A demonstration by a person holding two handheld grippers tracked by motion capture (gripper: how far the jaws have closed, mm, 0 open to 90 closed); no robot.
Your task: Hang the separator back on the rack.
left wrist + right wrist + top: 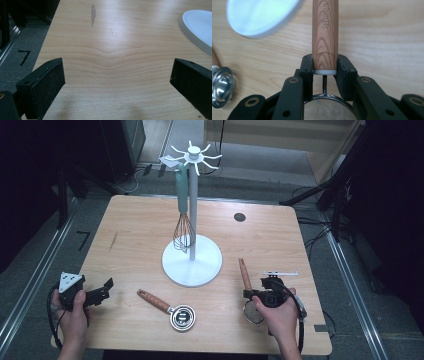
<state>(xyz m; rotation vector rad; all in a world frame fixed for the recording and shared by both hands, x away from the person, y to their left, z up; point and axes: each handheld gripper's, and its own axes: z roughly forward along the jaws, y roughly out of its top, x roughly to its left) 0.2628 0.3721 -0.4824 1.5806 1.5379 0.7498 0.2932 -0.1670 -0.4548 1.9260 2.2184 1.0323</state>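
A small mesh strainer with a wooden handle (pixel 245 272) lies at the table's front right. My right gripper (pixel 251 294) is shut on the lower end of that handle (pixel 325 32), just above its white collar, and the mesh bowl (pixel 328 110) sits below the jaws. A hand holds this gripper from the near side. My left gripper (pixel 102 290) hovers over the front left corner of the table, its jaws wide open (pixel 117 72) with only bare wood between them.
A white stand (pixel 192 262) with hooked arms on top rises mid-table, and a teal-handled whisk (pixel 183 232) hangs from it. A steel measuring cup with a wooden handle (pixel 181 316) lies in front of the base. A dark round cap (pixel 239 217) sits at the back.
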